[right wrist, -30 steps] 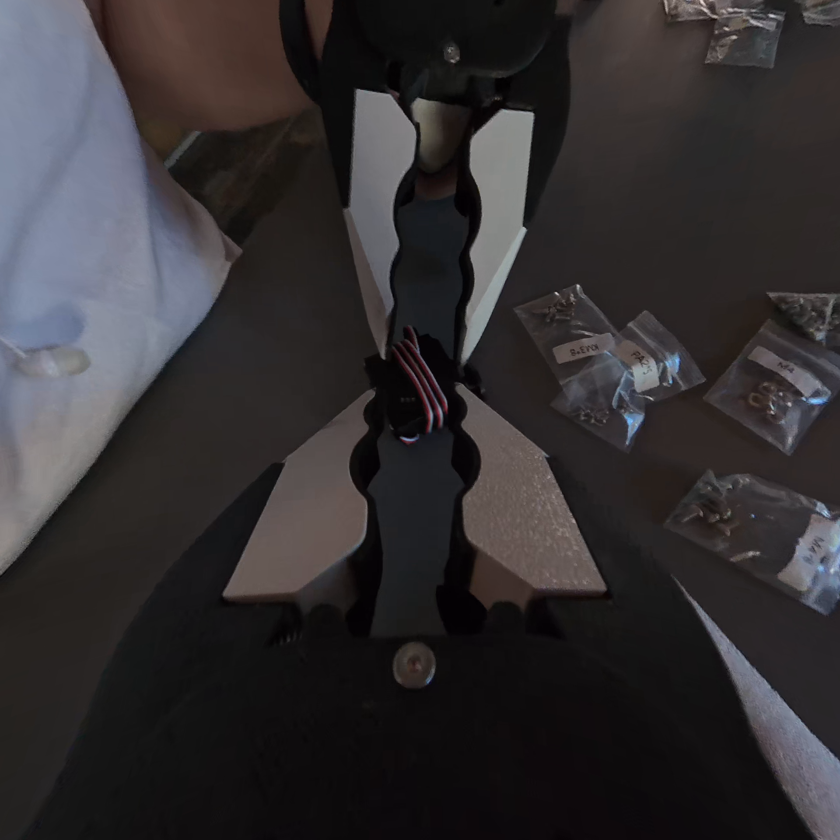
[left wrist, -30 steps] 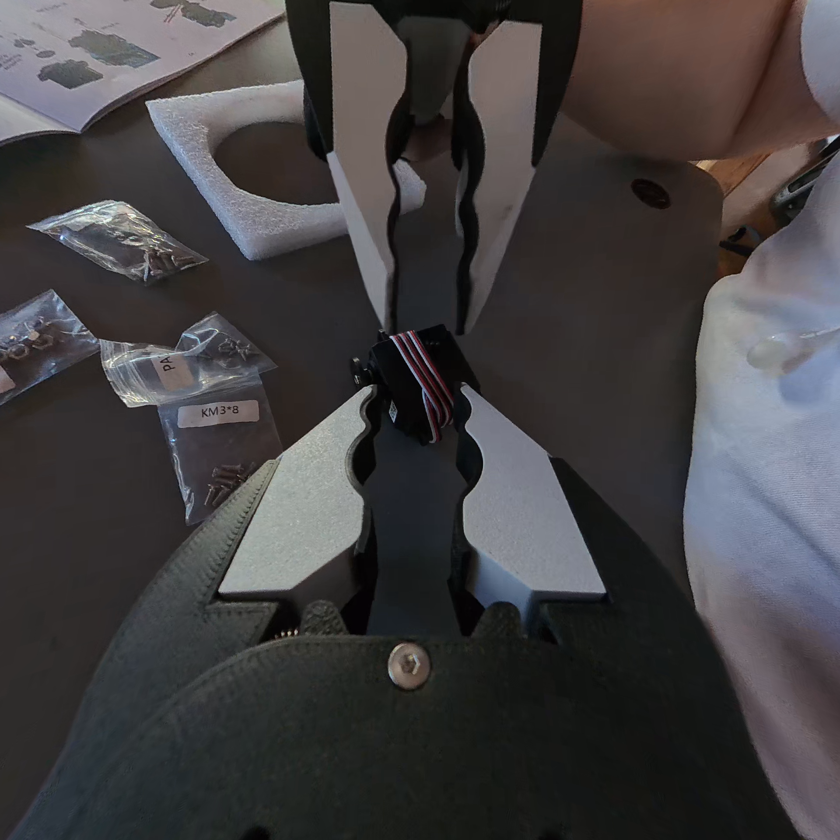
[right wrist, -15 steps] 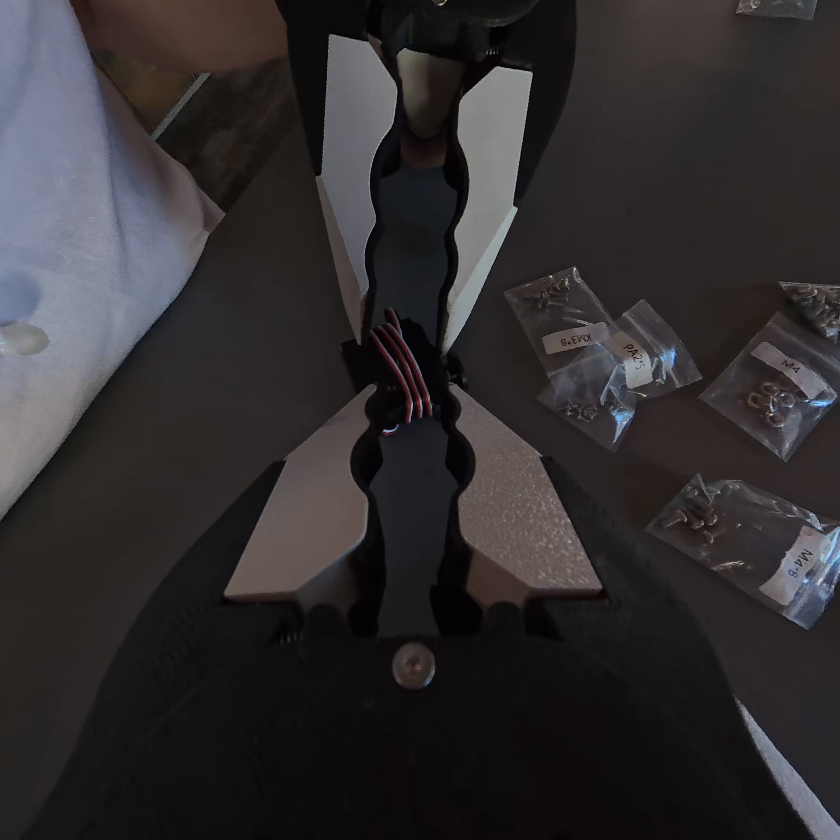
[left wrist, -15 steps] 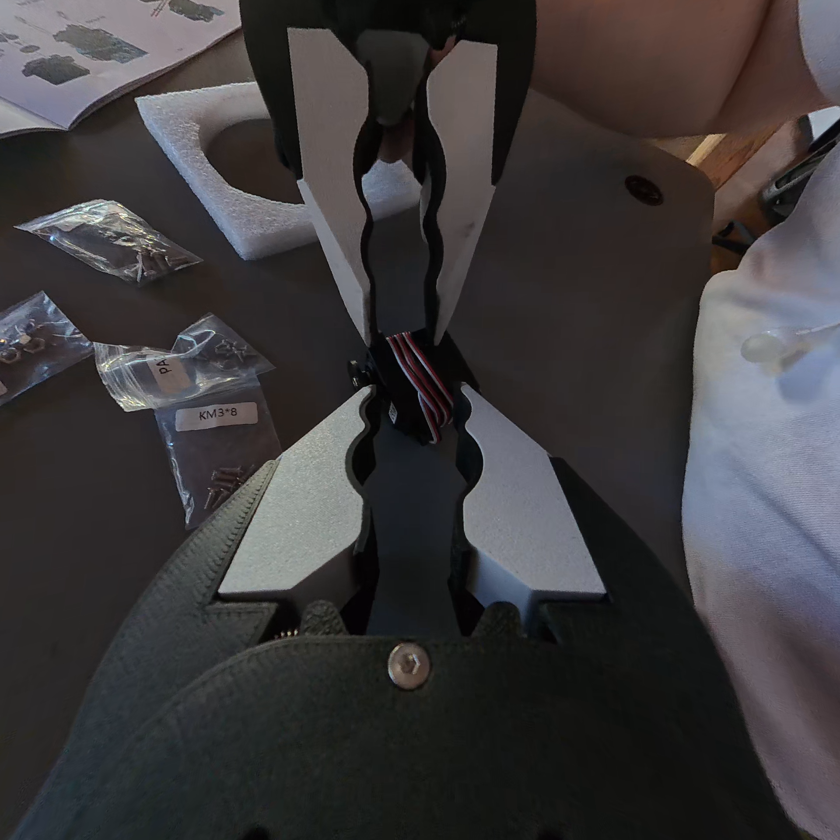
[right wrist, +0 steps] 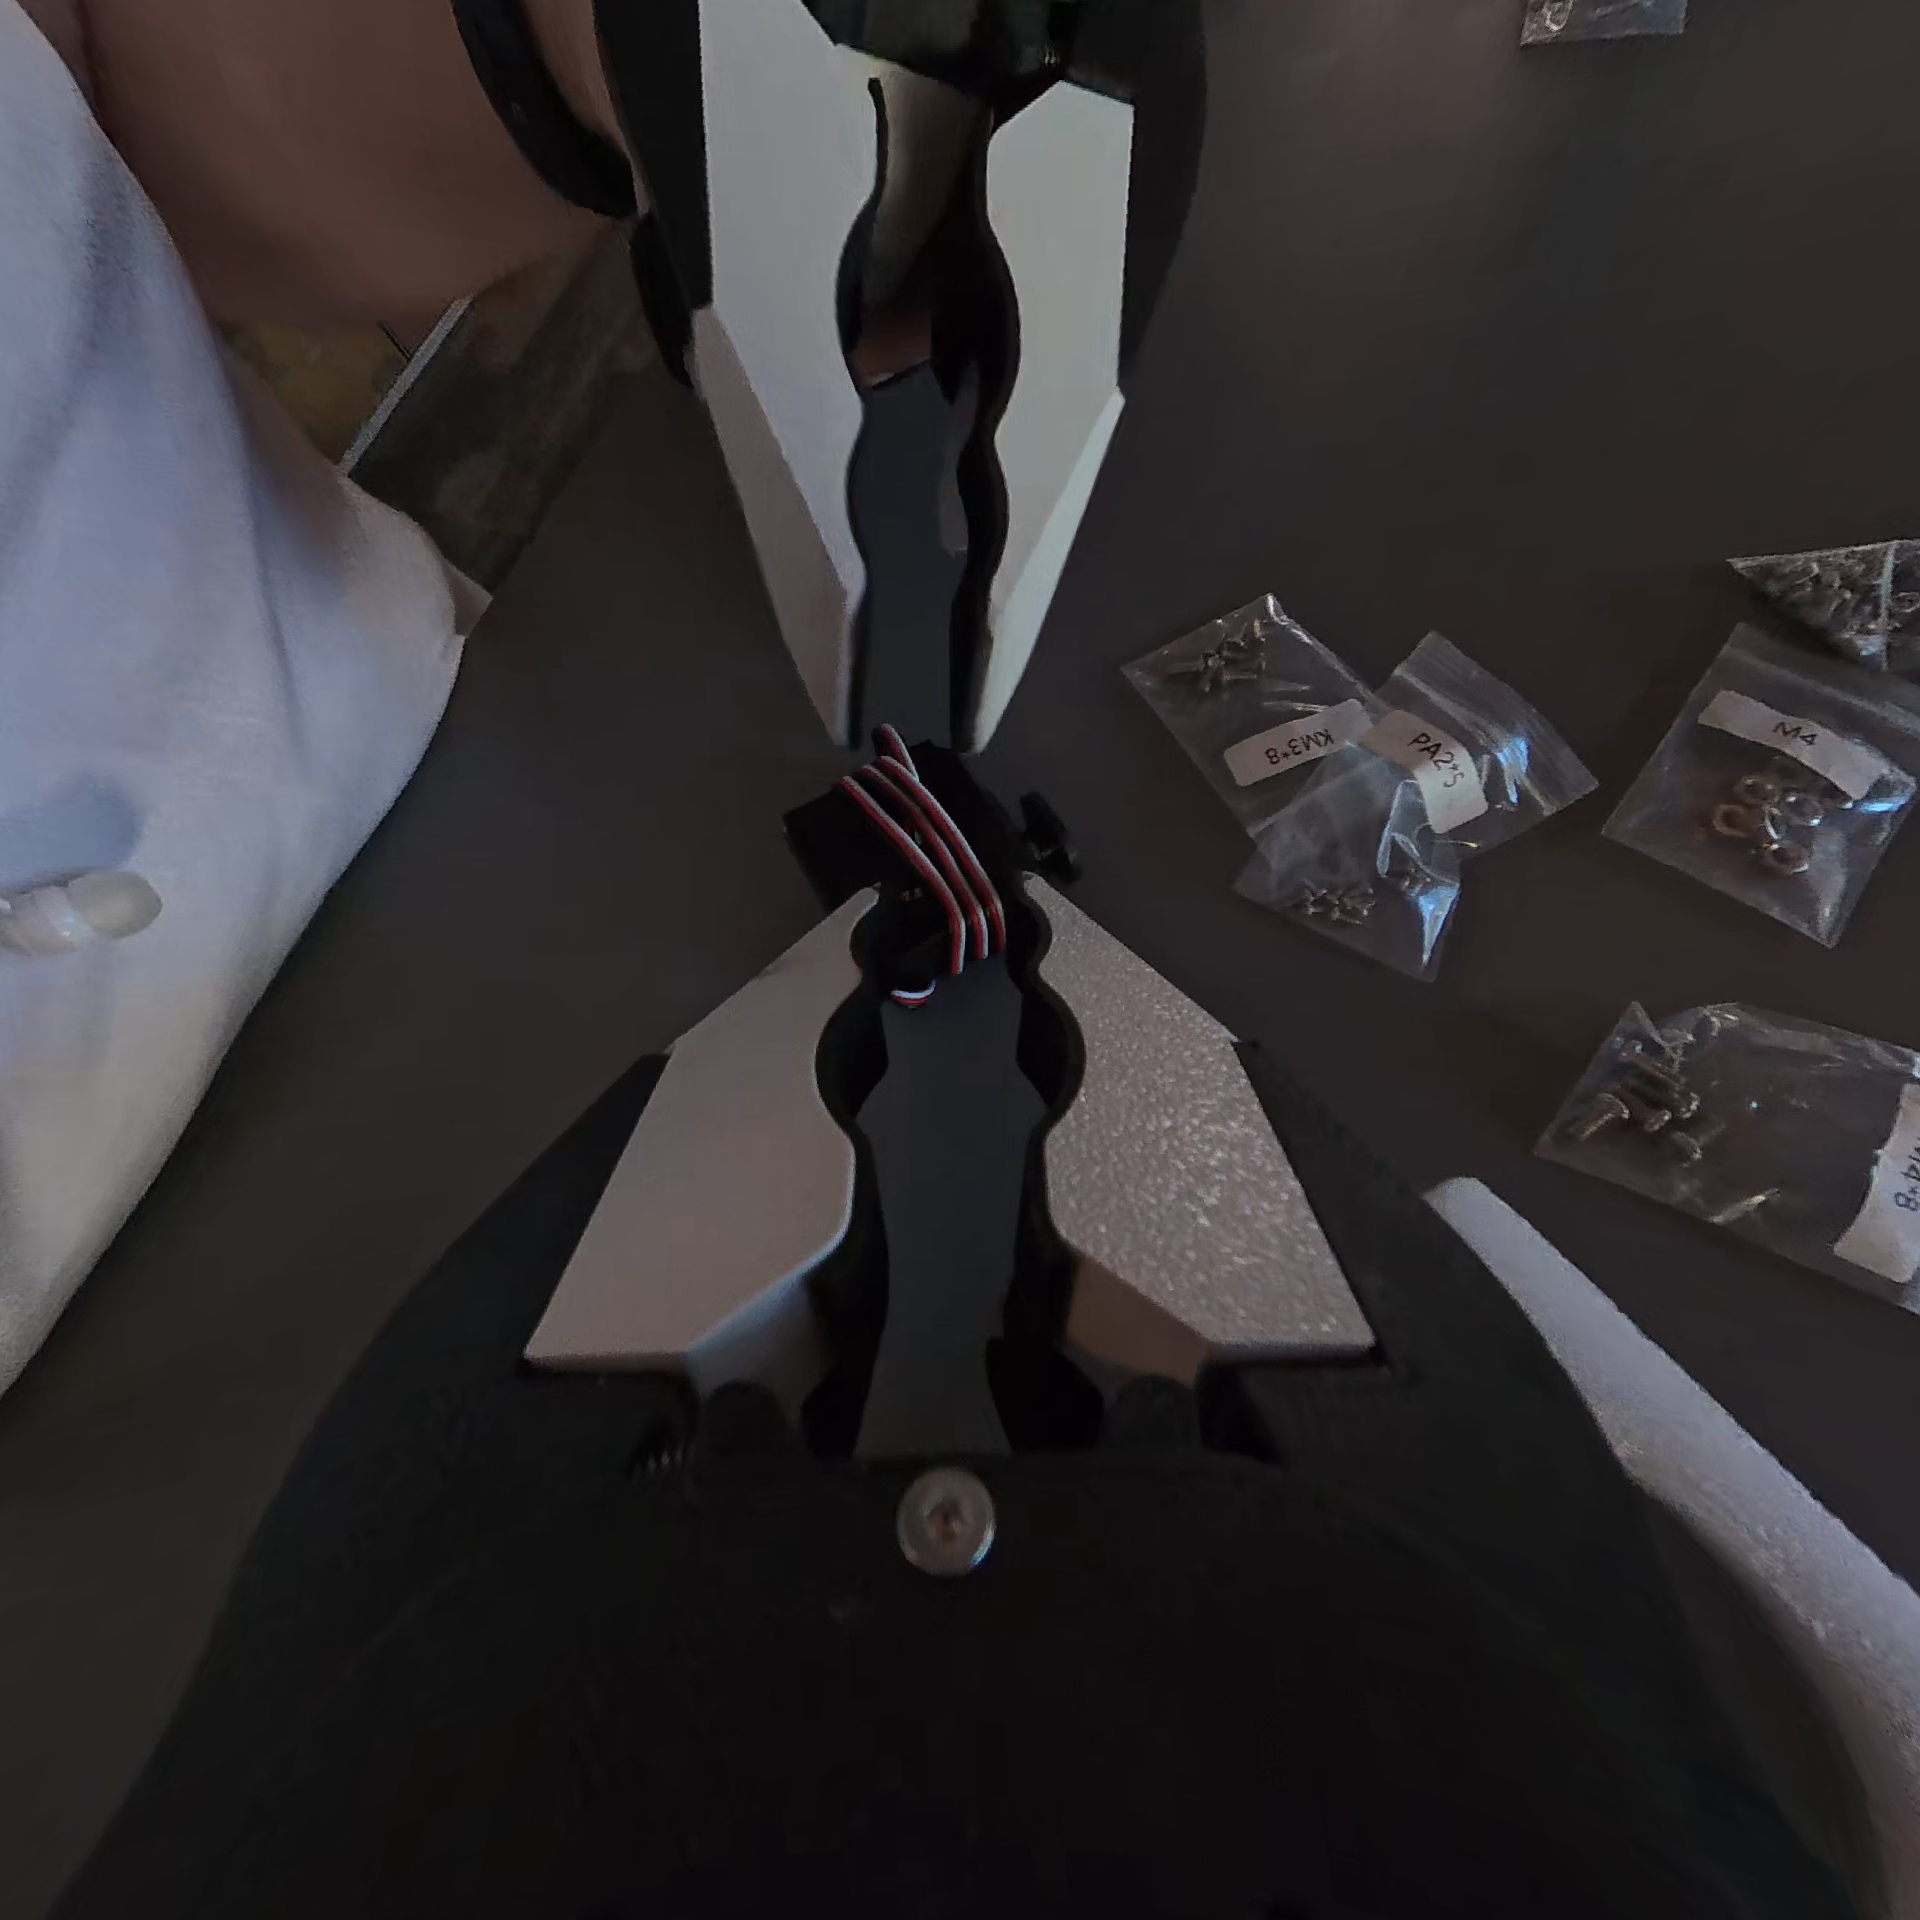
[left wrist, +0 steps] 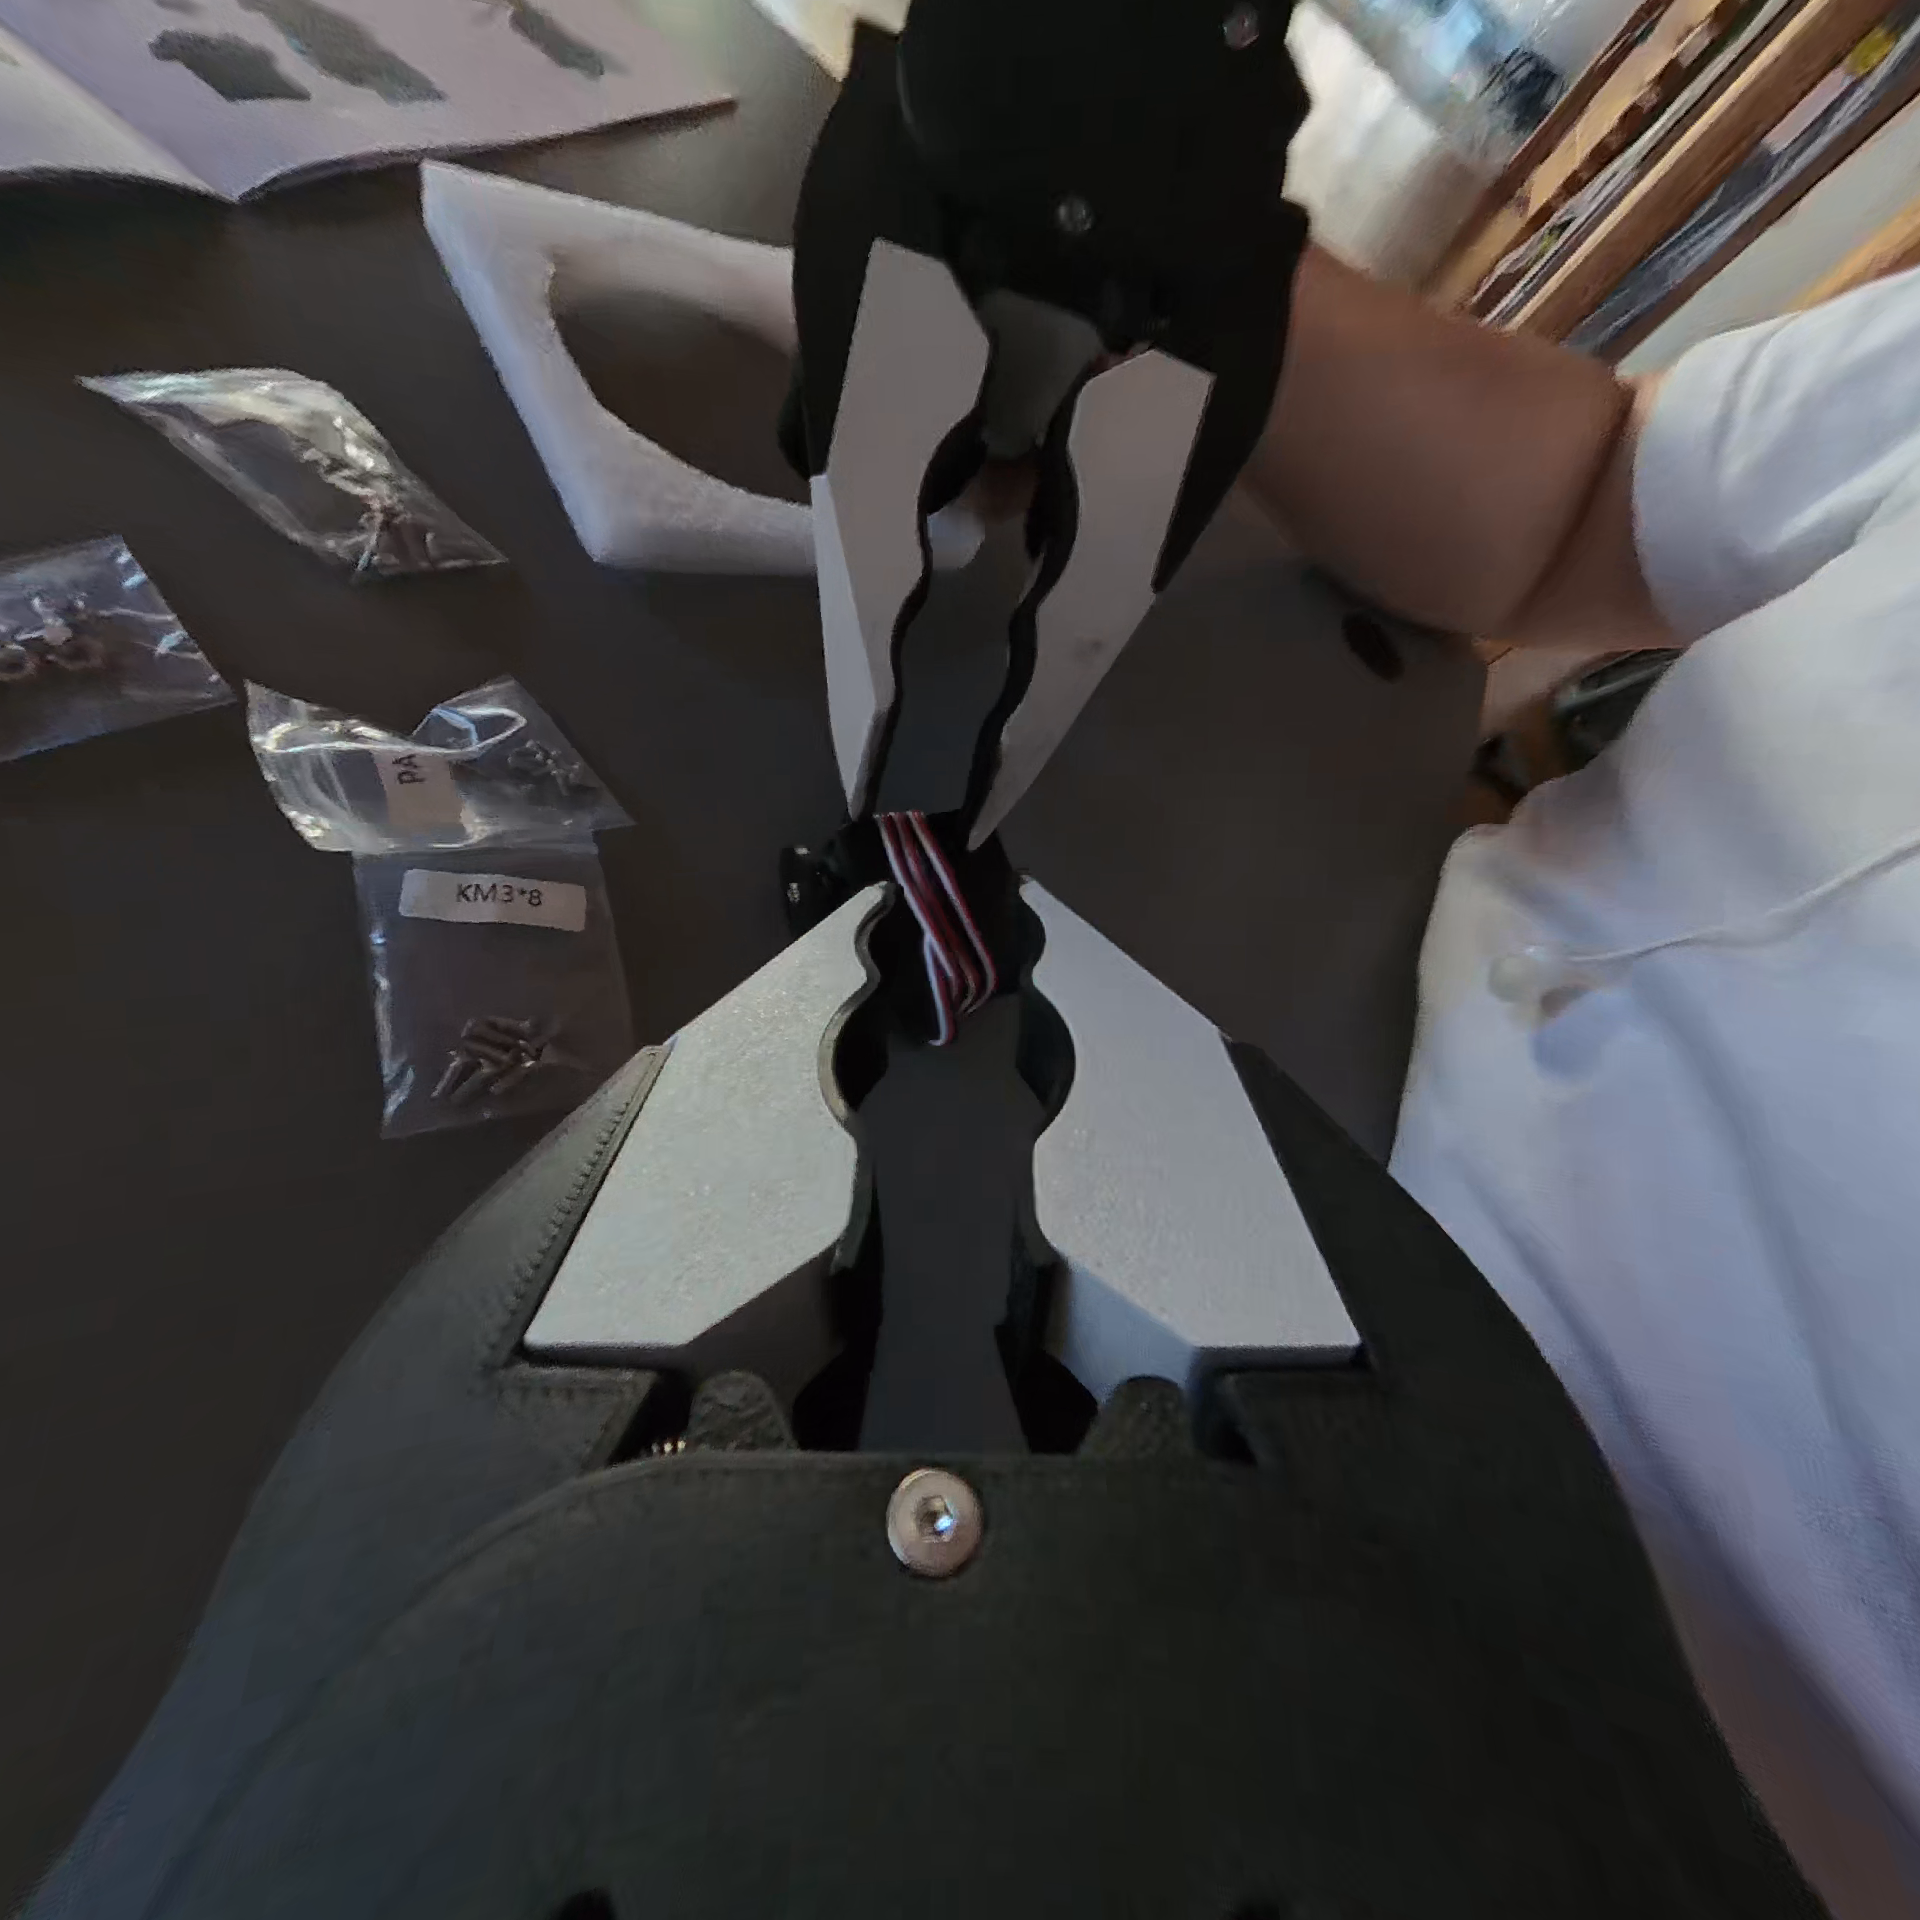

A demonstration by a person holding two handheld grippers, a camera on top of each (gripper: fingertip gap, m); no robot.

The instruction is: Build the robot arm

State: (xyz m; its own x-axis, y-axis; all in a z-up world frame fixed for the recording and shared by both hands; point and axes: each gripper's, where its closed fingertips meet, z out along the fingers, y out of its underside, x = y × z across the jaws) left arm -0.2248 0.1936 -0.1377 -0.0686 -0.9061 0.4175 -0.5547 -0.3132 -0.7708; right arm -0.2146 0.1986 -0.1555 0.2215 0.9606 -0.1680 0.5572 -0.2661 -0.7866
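A small black servo point(left wrist: 935, 925) with red, white and black wire wound around it sits between two grippers that face each other tip to tip over the dark table point(left wrist: 156, 1143). My left gripper point(left wrist: 958, 891) is shut on one end of the servo. My right gripper point(right wrist: 945, 899) is shut on the other end of the servo point(right wrist: 914, 842), with the wire loop lying back between its fingers. In the left wrist view the right gripper point(left wrist: 925, 816) meets the servo from above. In the right wrist view the left gripper point(right wrist: 914, 736) touches the servo's far side.
Several clear labelled bags of screws point(left wrist: 488, 977) point(right wrist: 1351, 790) lie on the table beside the grippers. A white foam block with a round cut-out point(left wrist: 623, 416) and an open booklet point(left wrist: 312, 83) lie farther back. A person's white shirt point(left wrist: 1662, 1143) and bare forearm point(left wrist: 1434, 488) are close by. Both grippers' tips are close together, under 4 cm apart.
My right gripper has come in and its tips now meet the servo. Both pairs of fingers have narrowed a little. The left wrist view has tilted upward and shows blur.
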